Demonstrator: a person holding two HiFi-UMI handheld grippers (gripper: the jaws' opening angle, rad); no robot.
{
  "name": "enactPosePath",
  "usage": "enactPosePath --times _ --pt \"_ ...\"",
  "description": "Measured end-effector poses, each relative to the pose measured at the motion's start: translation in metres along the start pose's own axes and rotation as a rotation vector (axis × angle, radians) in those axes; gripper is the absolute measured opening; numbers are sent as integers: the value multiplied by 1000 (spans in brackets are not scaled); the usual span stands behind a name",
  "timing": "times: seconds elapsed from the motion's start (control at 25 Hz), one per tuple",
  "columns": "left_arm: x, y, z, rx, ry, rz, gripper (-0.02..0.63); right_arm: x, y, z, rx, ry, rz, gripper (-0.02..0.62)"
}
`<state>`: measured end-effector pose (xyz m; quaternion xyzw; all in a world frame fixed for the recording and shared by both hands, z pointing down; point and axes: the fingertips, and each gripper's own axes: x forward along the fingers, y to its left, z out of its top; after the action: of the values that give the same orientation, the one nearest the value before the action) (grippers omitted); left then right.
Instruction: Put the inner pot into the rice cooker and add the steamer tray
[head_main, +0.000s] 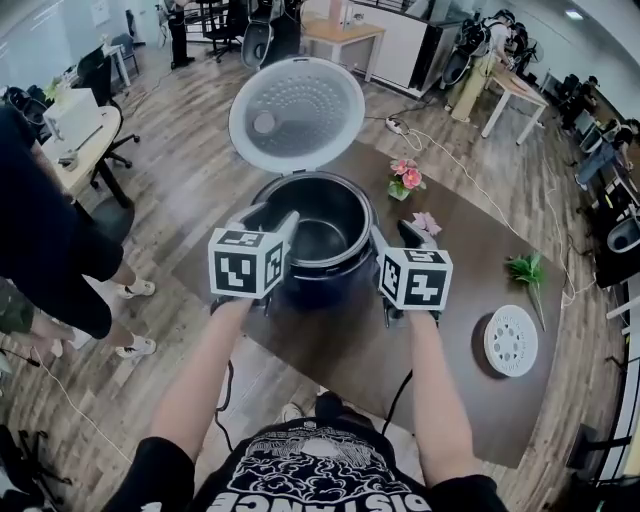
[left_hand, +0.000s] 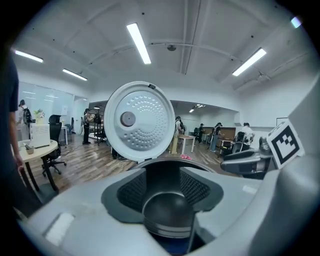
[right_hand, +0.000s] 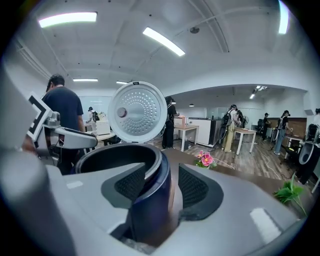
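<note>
Flanking the seated inner pot (head_main: 325, 238), the left hand-held gripper (head_main: 274, 222) and right hand-held gripper (head_main: 398, 238) hold nothing, jaws apart — the steamer tray (head_main: 511, 340) lies rightward on the counter (head_main: 440, 410), nearer the right one.

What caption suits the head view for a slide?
The inner pot sits in the open rice cooker, the left gripper and right gripper flanking it; the steamer tray lies on the table.
</note>
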<state>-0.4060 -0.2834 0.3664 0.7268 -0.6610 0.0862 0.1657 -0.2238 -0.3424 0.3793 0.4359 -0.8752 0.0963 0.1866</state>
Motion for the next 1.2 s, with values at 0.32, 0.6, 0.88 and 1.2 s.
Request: enactPosePath --times 0.32,0.6,0.88,1.2 --pt "8 -65 7 49 -21 -139 219 -54 -37 -18 35 -28 -95 235" --pt "19 -116 16 46 -42 -265 232 -95 -75 -29 76 -44 -192 253" --pt "25 -180 19 92 -55 -350 233 -148 -120 -44 117 -86 -307 258" --pt "49 -281 10 126 -25 -434 233 -207 -196 -72 159 -92 -384 258"
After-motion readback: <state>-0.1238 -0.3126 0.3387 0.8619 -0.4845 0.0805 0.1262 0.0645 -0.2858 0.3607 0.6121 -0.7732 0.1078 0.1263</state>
